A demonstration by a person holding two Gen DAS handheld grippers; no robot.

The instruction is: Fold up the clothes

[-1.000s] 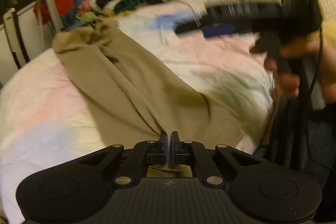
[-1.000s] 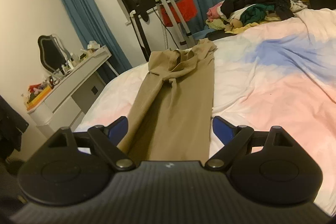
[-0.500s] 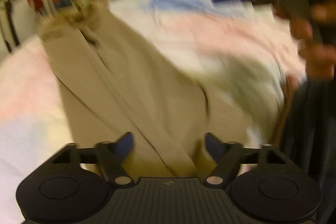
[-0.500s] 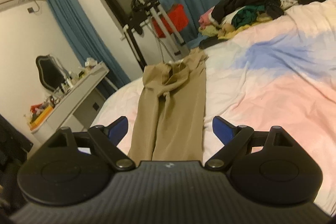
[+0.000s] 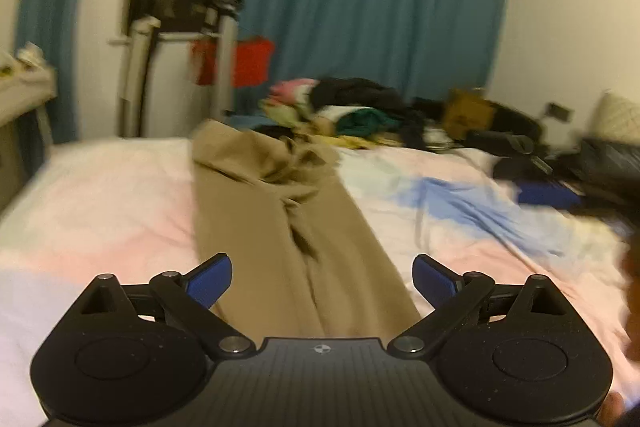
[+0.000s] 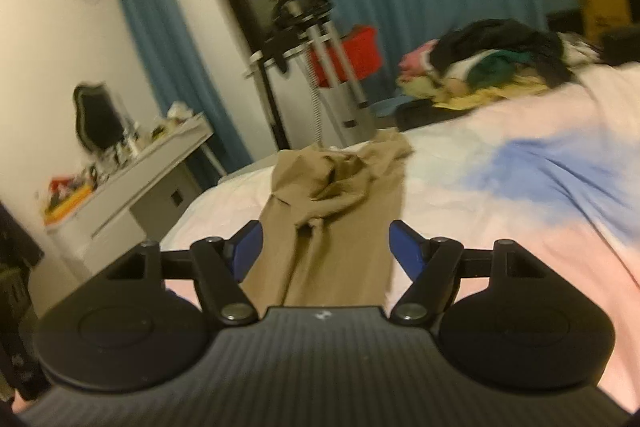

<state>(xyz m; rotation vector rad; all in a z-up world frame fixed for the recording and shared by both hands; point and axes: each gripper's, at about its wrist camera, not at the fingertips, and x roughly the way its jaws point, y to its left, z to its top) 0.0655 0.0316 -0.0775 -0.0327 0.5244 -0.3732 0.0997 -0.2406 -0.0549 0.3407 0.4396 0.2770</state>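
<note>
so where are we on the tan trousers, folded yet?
Done: the tan trousers lie lengthwise on the bed, legs together, waist end bunched at the far edge. In hand: nothing; left tongs and right tongs are both open above the legs. Left: the crosswise folds, then the clothes pile.

You have lots of open bed (image 5: 100, 211) on both sides of the tan pants (image 5: 288, 239). A big clothes pile (image 5: 344, 111) blocks the far end, and dark bags (image 5: 520, 143) crowd your right.
</note>
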